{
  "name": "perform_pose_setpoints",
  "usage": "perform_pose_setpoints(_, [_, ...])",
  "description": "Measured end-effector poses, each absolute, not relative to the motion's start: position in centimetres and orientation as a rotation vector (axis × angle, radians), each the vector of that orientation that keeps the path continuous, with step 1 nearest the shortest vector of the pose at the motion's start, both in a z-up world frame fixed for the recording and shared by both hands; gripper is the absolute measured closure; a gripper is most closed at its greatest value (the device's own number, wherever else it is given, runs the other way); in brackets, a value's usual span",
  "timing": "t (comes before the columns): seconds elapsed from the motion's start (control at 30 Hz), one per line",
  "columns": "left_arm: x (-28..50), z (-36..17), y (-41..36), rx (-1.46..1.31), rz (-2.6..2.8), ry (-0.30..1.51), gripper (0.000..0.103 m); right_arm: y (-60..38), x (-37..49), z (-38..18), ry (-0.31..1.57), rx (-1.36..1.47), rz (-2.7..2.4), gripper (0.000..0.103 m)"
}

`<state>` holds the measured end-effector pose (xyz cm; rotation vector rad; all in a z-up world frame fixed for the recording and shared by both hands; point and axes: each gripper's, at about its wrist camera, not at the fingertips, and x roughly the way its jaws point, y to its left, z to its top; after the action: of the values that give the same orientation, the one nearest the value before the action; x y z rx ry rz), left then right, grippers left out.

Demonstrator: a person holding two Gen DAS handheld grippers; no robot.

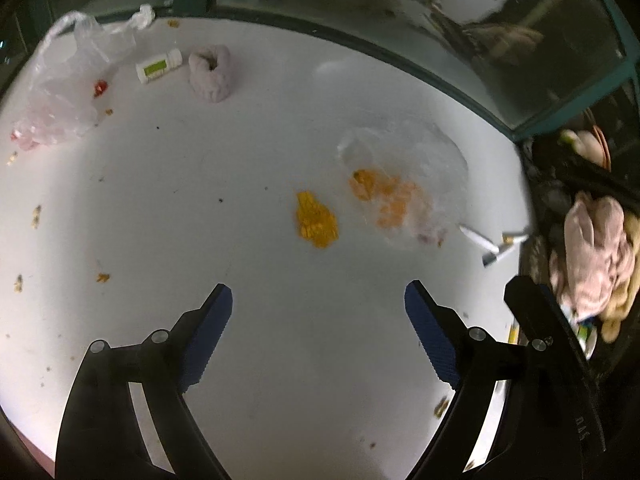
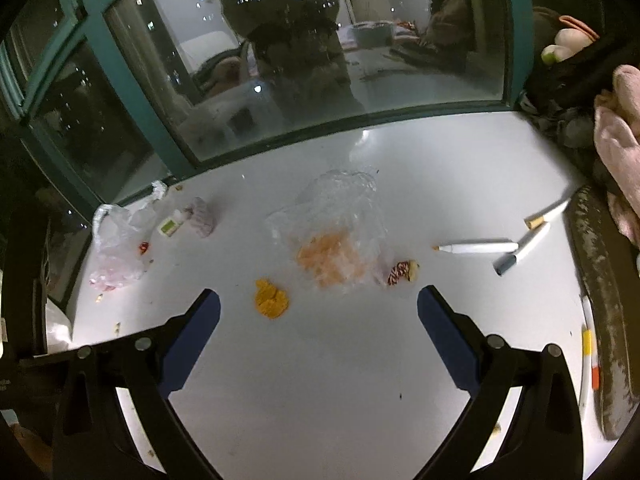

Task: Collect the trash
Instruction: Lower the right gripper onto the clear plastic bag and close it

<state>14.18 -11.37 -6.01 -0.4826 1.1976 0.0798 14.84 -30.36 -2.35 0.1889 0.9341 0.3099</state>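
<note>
On the white table (image 1: 248, 360) (image 2: 320, 380) lies an orange peel piece (image 1: 316, 220) (image 2: 272, 302). Beside it is a clear plastic bag (image 1: 404, 176) (image 2: 336, 224) with orange scraps inside. A small red-and-white wrapper (image 2: 402, 271) lies at the bag's right edge. A second crumpled plastic bag (image 1: 68, 84) (image 2: 118, 244), a small white bottle with a green label (image 1: 158, 66) (image 2: 172, 224) and a pink wad (image 1: 210, 74) (image 2: 202, 216) lie far left. My left gripper (image 1: 318, 300) and right gripper (image 2: 318, 304) are both open and empty, above the table near the peel.
White marker pens (image 2: 480, 247) (image 1: 480, 240) lie at the right. A dark bag with pink cloth (image 1: 592, 248) (image 2: 616, 152) stands at the table's right edge. A window with a green frame (image 2: 280, 136) (image 1: 360, 40) runs along the far edge. Crumbs (image 1: 104, 278) dot the left side.
</note>
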Motion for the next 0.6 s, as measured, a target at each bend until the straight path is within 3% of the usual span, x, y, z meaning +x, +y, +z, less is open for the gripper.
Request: perform_pose_setpoints(0.6, [24.0, -11.5, -8.2, -0.55, 0.173, 1.185, 0.017, -27.2, 26.2, -7.7, 0.973, 0.138, 0.274, 0.007])
